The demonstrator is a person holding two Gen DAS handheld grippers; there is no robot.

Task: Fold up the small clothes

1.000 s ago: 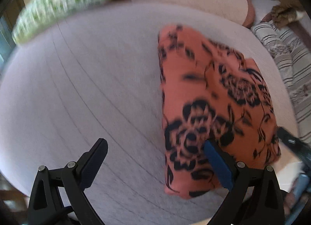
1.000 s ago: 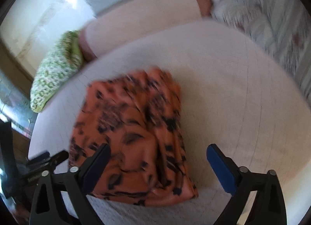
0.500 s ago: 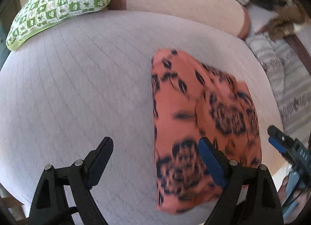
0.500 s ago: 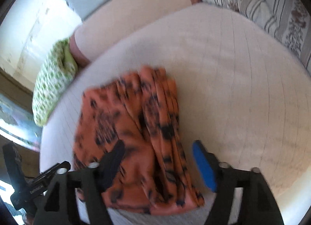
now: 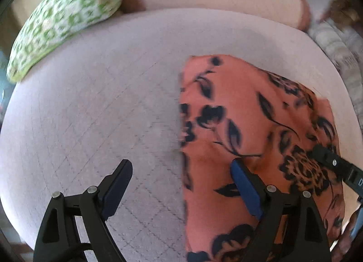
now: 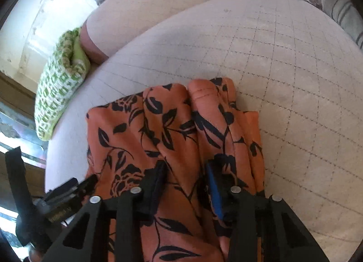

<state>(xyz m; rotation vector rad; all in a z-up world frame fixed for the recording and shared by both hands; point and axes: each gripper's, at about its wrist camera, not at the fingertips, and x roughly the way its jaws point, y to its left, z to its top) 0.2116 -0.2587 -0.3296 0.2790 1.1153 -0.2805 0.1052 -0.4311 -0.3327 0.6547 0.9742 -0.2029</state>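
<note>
On the pale quilted cushion [image 6: 283, 62] lies the orange cloth [image 6: 172, 130] — soft, folded, with black flowers and leaves and a few long creases. It sits near the front edge, well apart from the green and white pillow [image 5: 61, 24] at the back. The right gripper [image 6: 185, 178] is closing its fingers [image 6: 158, 180] on a raised fold of the cloth, which bunches up between them. The left gripper [image 5: 181, 185] is wide open and closing a little — one blue finger over the cloth's left edge, one over bare cushion, holding nothing.
</note>
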